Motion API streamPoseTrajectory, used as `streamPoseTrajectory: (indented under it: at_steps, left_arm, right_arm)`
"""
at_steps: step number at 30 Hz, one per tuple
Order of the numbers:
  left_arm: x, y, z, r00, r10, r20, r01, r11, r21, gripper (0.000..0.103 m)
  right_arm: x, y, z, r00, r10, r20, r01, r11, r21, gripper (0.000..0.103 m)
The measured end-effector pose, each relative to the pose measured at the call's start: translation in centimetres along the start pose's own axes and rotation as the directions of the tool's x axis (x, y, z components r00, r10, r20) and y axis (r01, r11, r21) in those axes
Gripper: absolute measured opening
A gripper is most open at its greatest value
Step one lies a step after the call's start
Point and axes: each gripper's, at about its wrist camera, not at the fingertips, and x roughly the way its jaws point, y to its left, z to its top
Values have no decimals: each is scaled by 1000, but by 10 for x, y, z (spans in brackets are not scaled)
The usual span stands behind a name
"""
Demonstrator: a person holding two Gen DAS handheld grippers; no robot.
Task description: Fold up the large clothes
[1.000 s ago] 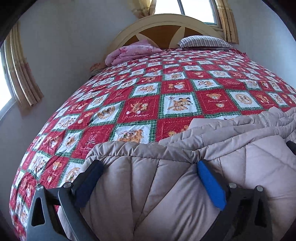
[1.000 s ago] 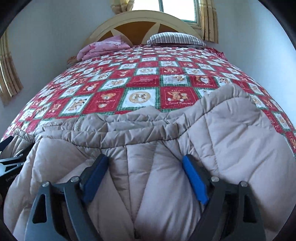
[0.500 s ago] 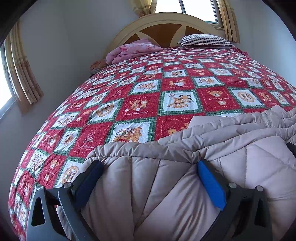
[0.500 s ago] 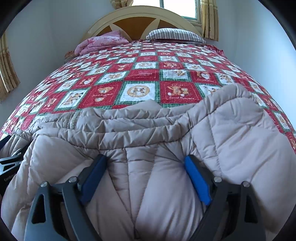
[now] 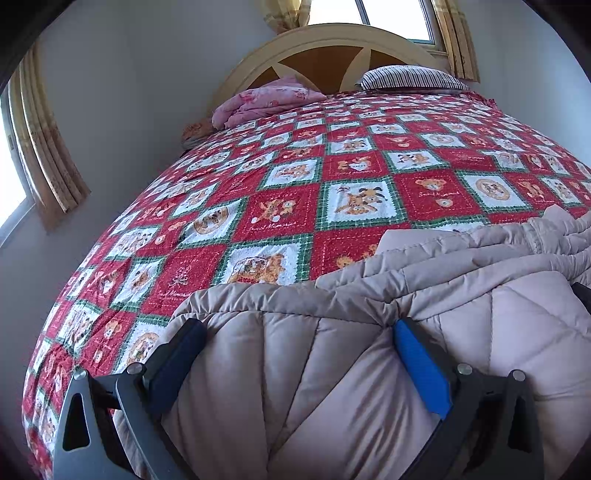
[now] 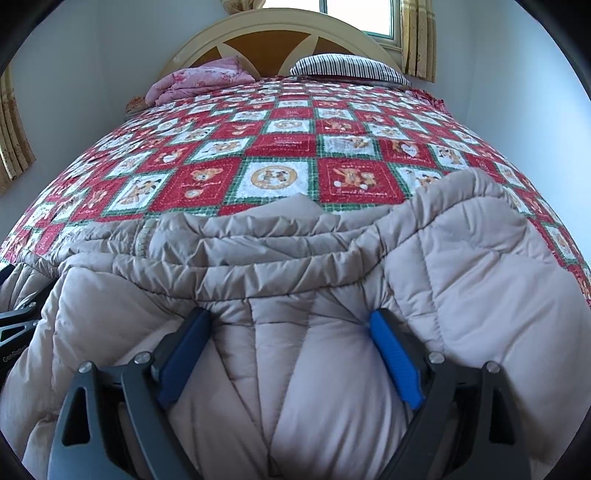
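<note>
A beige quilted puffer coat (image 5: 461, 280) lies bunched at the near end of the bed; it also fills the lower right wrist view (image 6: 461, 251). My left gripper (image 5: 295, 332) has its blue-padded fingers (image 5: 421, 365) wide apart with a thick fold of the coat pinched between them at its left end. My right gripper (image 6: 290, 325) holds another thick fold between its fingers (image 6: 395, 358) toward the coat's right side. The left gripper's black frame (image 6: 14, 325) shows at the left edge of the right wrist view.
The bed carries a red, white and green patchwork quilt (image 5: 295, 192) with bear pictures. A pink folded blanket (image 5: 266, 99) and a striped pillow (image 5: 410, 77) lie by the arched headboard (image 6: 280, 33). Walls and curtained windows flank the bed.
Both grippers have risen and pushed forward toward the headboard with the coat held. The coat's folded edge has advanced over the quilt.
</note>
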Motion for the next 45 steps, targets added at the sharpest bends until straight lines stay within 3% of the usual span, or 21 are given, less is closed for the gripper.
streamPoseTrajectory:
  at_steps: [8,11,14,16,18,22,25,30,32,34,38,42,45]
  left_arm:
    - [-4,-3,3,1000,25,-7,-25,999,23,102]
    - [-18,-2,13,997,75,-25,-74,997,33,102]
    - [-57,4,28,999,28,16,-27,999,-47,102]
    - [-81,-2,35,998,-36,46,40,996,-83,102]
    - [-86,-16,33,997,-69,36,73,993,-93,102]
    - [-50,-52,13,998,23,-51,-23,1000,-11,102]
    - [-33,-55,2,999,27,-33,-29,998,-54,102]
    - [-27,-68,-3,997,72,-13,-72,997,-8,102]
    - [-26,-67,-2,998,70,-11,-70,998,-10,102]
    - [-25,-66,-2,998,65,-9,-65,998,-11,102]
    - [-24,-66,-3,998,61,-7,-61,998,-14,102]
    - [-26,-69,-4,998,65,3,-65,998,-3,102]
    - [-26,-70,-4,998,65,3,-65,998,-4,102]
  right_arm:
    - [0,0,0,1000,-2,0,2,1000,-1,90]
    - [0,0,0,1000,-1,0,1,1000,-1,90]
    - [0,0,1,1000,-3,1,3,1000,-3,90]
    - [0,0,0,1000,-2,1,2,1000,-2,90]
    - [0,0,0,1000,-1,2,1,1000,-1,90]
    - [0,-1,0,1000,0,4,0,1000,1,90]
    - [-1,-3,-1,1000,5,9,-5,1000,8,90]
    - [-9,-9,0,999,26,20,-27,999,40,90]
    - [-23,-15,3,999,47,24,-48,997,61,88]
    - [-49,-24,9,995,61,85,-67,995,76,89]
    - [-81,-51,23,980,-51,194,42,998,47,94]
    - [-53,-94,15,989,-111,101,99,988,122,94]
    - [-33,-96,1,990,-120,78,110,986,121,94]
